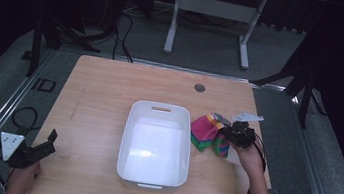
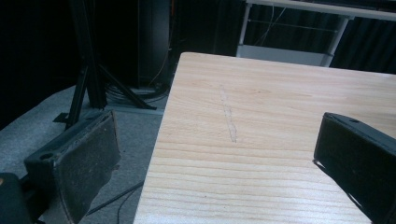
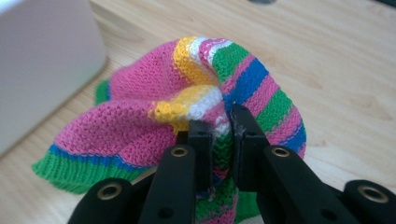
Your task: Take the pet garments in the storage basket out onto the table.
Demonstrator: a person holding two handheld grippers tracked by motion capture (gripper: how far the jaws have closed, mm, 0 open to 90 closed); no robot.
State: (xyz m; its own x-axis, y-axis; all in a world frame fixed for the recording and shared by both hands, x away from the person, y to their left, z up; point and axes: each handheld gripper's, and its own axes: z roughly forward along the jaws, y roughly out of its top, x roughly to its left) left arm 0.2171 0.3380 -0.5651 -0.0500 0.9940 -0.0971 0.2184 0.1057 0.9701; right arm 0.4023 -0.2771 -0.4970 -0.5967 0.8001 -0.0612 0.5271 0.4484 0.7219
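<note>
Multicoloured striped knitted cloth [image 3: 187, 107], pink, green, blue and yellow: bunched on the light wooden table [image 1: 99, 97], just right of the white rectangular plastic tub [image 1: 151, 175]. Right gripper [image 3: 220, 123]: 2 jaws pinching a fold of the cloth. Left gripper [image 2: 217, 154]: jaws spread, nothing between, at the table's near left edge.

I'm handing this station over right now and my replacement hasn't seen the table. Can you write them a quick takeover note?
Right gripper: shut on the striped knitted cloth, pinching a fold; the cloth sits bunched on the table just right of the white bin.
Left gripper: open, holding nothing, at the table's near-left corner.
Done: cloth gripped.
Left: probably lift the cloth into the bin, which has nothing in it yet.
</note>
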